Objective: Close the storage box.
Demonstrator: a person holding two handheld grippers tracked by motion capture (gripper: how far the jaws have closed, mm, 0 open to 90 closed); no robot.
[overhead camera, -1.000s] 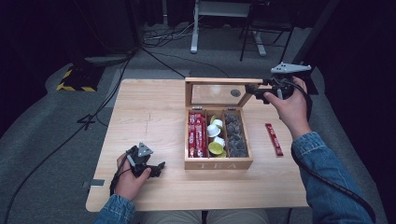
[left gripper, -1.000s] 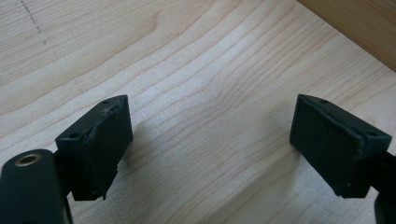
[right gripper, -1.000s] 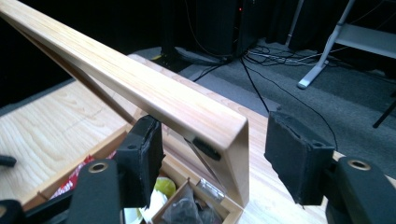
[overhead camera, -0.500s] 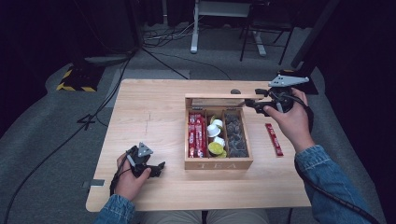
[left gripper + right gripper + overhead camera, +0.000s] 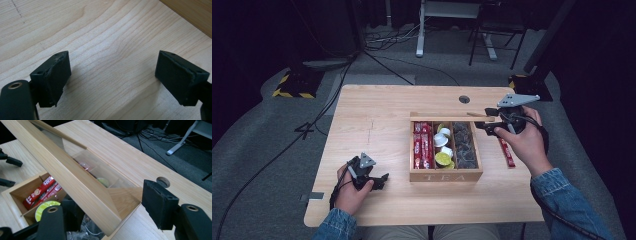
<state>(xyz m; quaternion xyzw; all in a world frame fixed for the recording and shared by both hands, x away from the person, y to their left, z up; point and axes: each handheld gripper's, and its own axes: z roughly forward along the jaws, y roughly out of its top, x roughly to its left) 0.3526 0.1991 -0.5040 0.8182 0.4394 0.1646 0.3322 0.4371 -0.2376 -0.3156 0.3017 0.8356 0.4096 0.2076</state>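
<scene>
A wooden tea box [image 5: 445, 175] stands mid-table, with red sachets [image 5: 423, 145], small creamer cups [image 5: 443, 145] and dark packets [image 5: 464, 147] in its three compartments. Its glass-paned lid [image 5: 447, 119] hangs tilted low over the back of the box. My right gripper [image 5: 482, 125] is shut on the lid's right front corner. In the right gripper view the lid's wooden frame [image 5: 75, 177] runs between the jaws of my right gripper [image 5: 112, 205], over the open box [image 5: 12, 192]. My left gripper [image 5: 382, 181] rests open on the table left of the box, with bare wood between the jaws of my left gripper [image 5: 112, 75].
One red sachet [image 5: 507, 152] lies on the table just right of the box, under my right hand. A cable hole [image 5: 464, 99] sits in the tabletop behind the box. The box's wall [image 5: 190, 15] is near my left gripper.
The lid has swung down from nearly upright to a low tilt over the box, and my right hand came down and nearer with it. The left hand stayed put.
</scene>
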